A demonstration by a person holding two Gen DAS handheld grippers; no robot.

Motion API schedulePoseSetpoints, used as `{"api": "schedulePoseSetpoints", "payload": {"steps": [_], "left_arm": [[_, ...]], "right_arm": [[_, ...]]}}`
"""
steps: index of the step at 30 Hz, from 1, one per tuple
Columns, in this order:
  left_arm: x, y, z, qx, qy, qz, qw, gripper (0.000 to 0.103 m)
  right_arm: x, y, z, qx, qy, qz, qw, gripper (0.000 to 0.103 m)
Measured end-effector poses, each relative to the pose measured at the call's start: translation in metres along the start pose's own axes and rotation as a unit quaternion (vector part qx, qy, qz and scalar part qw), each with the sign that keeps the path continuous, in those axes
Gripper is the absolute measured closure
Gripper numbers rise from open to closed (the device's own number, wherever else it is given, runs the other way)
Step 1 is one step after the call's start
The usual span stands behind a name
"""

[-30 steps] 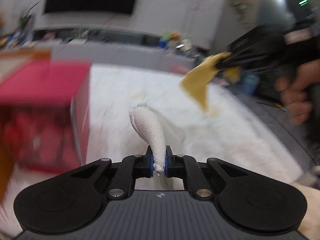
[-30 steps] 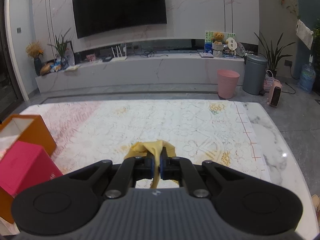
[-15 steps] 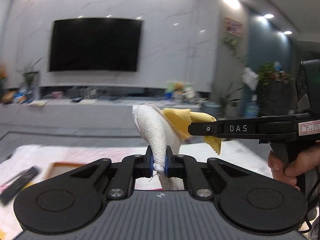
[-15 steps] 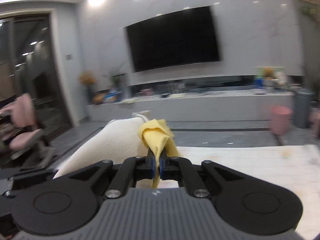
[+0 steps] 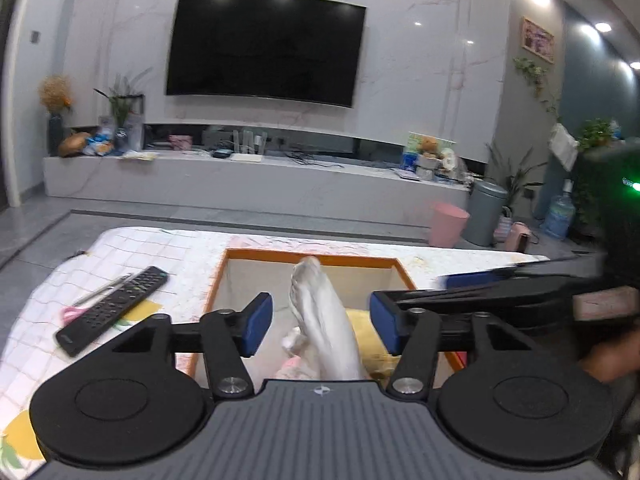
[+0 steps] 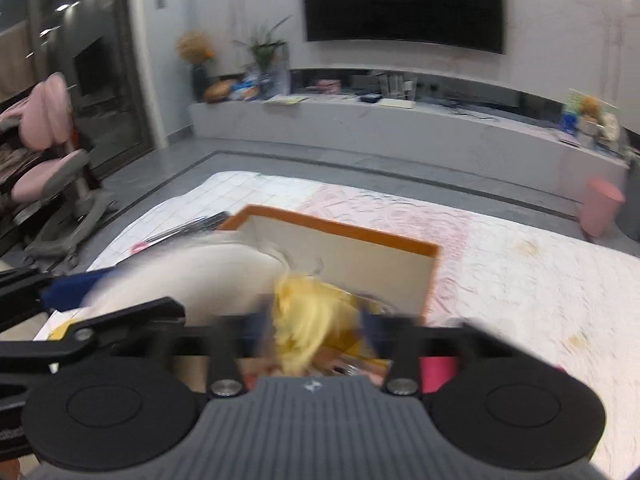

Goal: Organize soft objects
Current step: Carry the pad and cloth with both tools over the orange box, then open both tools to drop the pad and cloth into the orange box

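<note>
An orange-rimmed open box point(image 5: 312, 257) lies on the quilted table right under both grippers. My left gripper point(image 5: 320, 324) hangs over it with its jaws opening. A white rolled cloth point(image 5: 326, 320) drops loose between the blue pads point(image 5: 258, 324), touching neither. A yellow cloth point(image 5: 366, 330) lies in the box beside it. In the blurred right wrist view my right gripper point(image 6: 316, 320) is also opening, and the yellow cloth point(image 6: 304, 320) falls between its spread fingers. The white cloth point(image 6: 192, 280) and the left gripper point(image 6: 100, 296) show at the left there, over the box point(image 6: 340, 229).
A black remote control point(image 5: 112, 308), a pen and a pink-handled tool point(image 5: 72, 313) lie on the cover left of the box. A pink box point(image 6: 438, 368) stands close by its right side. A pink chair point(image 6: 52, 152) is off the table's left, a pink bin point(image 5: 448, 228) beyond.
Both grippers swung over the orange box and went from shut to open. The white cloth and the yellow cloth were let go and are dropping into the box.
</note>
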State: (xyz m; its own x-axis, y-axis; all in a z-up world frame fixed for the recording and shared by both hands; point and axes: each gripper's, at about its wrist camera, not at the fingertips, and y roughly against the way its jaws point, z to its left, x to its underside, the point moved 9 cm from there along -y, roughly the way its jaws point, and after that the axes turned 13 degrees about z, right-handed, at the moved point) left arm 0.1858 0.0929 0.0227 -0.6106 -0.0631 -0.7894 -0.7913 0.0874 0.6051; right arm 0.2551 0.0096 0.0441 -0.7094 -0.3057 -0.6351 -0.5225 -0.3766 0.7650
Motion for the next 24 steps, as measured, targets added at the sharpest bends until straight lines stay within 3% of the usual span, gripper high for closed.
{"api": "schedulePoseSetpoints", "payload": {"steps": [1,5,9,13,18,24], "left_arm": [[-0.002,0.005,0.000,-0.009,0.000,-0.013,0.9999,0.024],[-0.006,0.031,-0.008,-0.064,-0.008,-0.051,0.9967,0.021],[0.003,0.054,-0.030,-0.041,0.003,-0.022,0.9989,0.019],[0.028,0.078,-0.057,-0.032,0.003,-0.034,0.9989,0.004],[0.056,0.073,-0.075,-0.008,-0.009,-0.010,0.9999,0.003],[0.074,0.068,-0.082,-0.028,-0.022,-0.015,0.9993,0.003]], "right_arm": [[0.006,0.009,-0.005,0.012,-0.009,-0.014,1.000,0.021],[0.030,0.047,-0.023,0.017,-0.031,-0.043,0.998,0.012],[0.059,0.086,-0.036,0.035,-0.039,-0.052,0.997,0.010],[0.094,0.125,-0.032,0.027,-0.040,-0.074,0.996,0.007],[0.134,0.149,-0.025,0.051,-0.017,-0.091,0.994,0.007],[0.170,0.152,-0.029,0.042,-0.032,-0.094,0.994,0.007]]}}
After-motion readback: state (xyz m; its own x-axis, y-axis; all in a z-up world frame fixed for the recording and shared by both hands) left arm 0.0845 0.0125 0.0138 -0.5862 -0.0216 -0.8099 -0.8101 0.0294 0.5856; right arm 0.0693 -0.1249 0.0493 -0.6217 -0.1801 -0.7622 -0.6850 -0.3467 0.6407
